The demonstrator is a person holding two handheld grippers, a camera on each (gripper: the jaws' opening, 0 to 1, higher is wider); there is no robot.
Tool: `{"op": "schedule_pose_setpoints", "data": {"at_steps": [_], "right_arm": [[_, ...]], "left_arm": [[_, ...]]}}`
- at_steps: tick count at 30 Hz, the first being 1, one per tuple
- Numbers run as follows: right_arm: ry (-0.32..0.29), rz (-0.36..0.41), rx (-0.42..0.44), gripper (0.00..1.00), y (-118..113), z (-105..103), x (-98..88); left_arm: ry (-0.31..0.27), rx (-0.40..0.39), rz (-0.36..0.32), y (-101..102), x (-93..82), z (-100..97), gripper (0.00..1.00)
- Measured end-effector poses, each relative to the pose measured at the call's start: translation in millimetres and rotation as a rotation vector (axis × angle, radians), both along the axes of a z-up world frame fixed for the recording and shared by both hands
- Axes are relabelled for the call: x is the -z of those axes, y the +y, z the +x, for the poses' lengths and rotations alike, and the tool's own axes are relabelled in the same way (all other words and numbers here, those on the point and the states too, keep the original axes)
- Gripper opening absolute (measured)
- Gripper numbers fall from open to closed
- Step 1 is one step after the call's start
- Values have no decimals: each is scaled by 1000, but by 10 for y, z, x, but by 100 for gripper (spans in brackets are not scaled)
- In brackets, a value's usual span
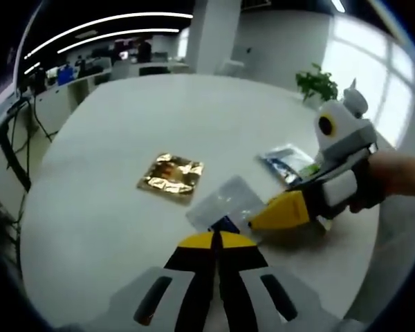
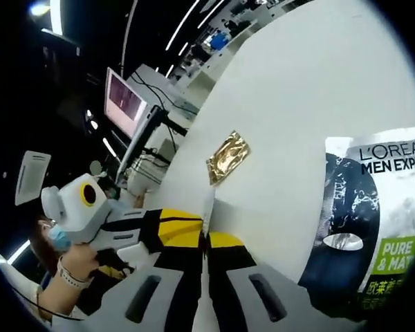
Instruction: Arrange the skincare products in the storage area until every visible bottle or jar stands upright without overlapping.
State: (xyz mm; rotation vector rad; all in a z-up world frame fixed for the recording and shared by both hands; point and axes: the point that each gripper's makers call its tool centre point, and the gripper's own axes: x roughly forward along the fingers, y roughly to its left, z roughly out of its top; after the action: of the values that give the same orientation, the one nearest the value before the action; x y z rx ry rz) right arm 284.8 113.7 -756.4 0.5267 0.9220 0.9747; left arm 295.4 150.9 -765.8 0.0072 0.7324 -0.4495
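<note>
Left gripper view looks down across the table (image 1: pixel 111 207) from close above; right gripper view rolls sideways, nearer. Both share the gold sachet (image 1: pixel 171 176) at twelve o'clock.

an open-plan office; a large white round bench (image 1: pixel 111 207) stands in the foreground, with rows of desks (image 1: pixel 90 79) and seated people behind it; long strip lights (image 1: pixel 117 31) run across a dark ceiling; a white pillar (image 1: pixel 211 34), a potted plant (image 1: pixel 317 84) by bright windows (image 1: pixel 373 76); a monitor (image 2: pixel 124 102) with trailing cables
</note>
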Motion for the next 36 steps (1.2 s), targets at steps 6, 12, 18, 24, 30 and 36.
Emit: {"op": "schedule_pose_setpoints", "data": {"at_steps": [6,12,18,24,30,36], "right_arm": [[-40,6,5,1,-4,8,-79],[-80,50,-9,1,-27,-37,-283],[-114,44,-54,1,-128,-203,-356],[-156,20,-133,1,-209,-408,-367],[-187,48,-207,1,-332,-602,-553],[-170,76,-219,1,-455,-688,-602]], "left_arm": [[-17,-15,-17,28,-80,1,2],[-62,-81,-244,63,-389,27,11],[-73,-48,-301,80,-458,-40,15],[-61,40,-500,-172,-591,-183,21],[-40,193,-488,-266,-614,-352,28],[-19,233,-552,-416,-671,-440,23]]}}
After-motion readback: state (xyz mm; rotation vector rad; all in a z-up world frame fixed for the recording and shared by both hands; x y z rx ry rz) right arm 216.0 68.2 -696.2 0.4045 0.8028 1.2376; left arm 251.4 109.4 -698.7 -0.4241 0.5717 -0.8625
